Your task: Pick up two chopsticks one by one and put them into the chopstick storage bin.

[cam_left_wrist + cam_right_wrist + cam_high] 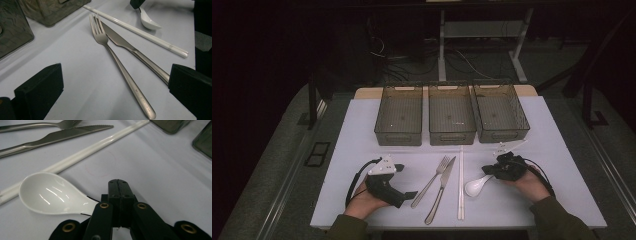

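Three dark bins (451, 120) stand in a row beyond both grippers, and nothing can be made out inside them. Between the grippers lie a fork (432, 181), a knife (440, 190) and white chopsticks (460, 185), the chopsticks just beside the white spoon (476, 185). The right gripper (117, 202) has its jaws pressed together on the spoon's handle, its bowl on the table, while the left gripper (112, 85) rests with jaws wide apart, holding nothing, facing the fork and knife.

A glossy white spoon (50, 195) is seen on the pale lilac-white counter (362, 150). White chopsticks (460, 185), a matt silver fork (117, 60) and silver knife (130, 47) are noted. Three bins (451, 120) are tinted smoky grey. The right claw (119, 187) is black, with brass rivets.
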Motion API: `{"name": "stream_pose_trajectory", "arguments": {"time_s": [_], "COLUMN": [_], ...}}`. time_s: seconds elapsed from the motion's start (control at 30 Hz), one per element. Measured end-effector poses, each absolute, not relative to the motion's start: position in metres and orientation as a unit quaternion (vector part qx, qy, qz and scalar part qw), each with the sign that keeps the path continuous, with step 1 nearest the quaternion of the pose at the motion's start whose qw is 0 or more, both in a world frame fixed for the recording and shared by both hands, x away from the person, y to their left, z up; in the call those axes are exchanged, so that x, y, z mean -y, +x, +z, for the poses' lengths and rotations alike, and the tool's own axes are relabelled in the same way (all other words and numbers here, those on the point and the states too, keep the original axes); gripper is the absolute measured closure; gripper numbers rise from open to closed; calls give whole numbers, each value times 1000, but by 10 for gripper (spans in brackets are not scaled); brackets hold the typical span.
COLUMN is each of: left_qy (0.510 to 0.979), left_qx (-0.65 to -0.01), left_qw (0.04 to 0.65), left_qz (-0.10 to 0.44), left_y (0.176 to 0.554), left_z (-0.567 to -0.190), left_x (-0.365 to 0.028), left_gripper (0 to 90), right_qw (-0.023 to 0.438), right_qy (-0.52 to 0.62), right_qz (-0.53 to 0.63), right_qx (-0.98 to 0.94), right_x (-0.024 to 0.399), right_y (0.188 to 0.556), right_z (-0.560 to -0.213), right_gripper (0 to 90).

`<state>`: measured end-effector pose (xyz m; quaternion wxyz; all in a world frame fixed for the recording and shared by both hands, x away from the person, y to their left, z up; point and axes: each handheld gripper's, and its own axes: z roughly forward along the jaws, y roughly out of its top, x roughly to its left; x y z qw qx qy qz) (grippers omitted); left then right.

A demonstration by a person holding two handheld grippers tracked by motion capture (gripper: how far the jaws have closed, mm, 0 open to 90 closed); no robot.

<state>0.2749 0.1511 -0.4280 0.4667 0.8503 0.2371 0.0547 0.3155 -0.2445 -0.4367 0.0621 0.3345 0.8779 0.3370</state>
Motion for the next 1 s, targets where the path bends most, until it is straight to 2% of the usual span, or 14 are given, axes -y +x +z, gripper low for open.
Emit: {"name": "stream_pose_trajectory", "arguments": {"time_s": [0.13,0.33,0.57,0.73,0.87,0.93,1.0], "left_qy": [851,852,852,852,852,852,852], "left_qx": [-237,-236,-236,-236,-235,-235,-236], "left_qw": [466,465,465,464,464,464,464], "left_qz": [54,53,51,51,51,51,51], "left_y": [275,275,275,275,275,275,275], "left_z": [-428,-428,-428,-428,-429,-429,-429], "left_x": [-151,-151,-151,-151,-151,-151,-151], "left_gripper": [0,0,0,0,0,0,0], "right_qw": [59,25,-4,-1,3,5,9], "right_qy": [334,311,271,238,228,218,192], "right_qz": [335,380,368,347,343,341,335], "right_qx": [-879,-871,-890,-907,-911,-914,-922], "right_x": [247,243,233,230,229,230,233], "right_y": [315,314,310,306,303,301,302], "right_z": [-437,-434,-440,-444,-443,-443,-443], "right_gripper": [875,659,544,508,512,526,579]}}
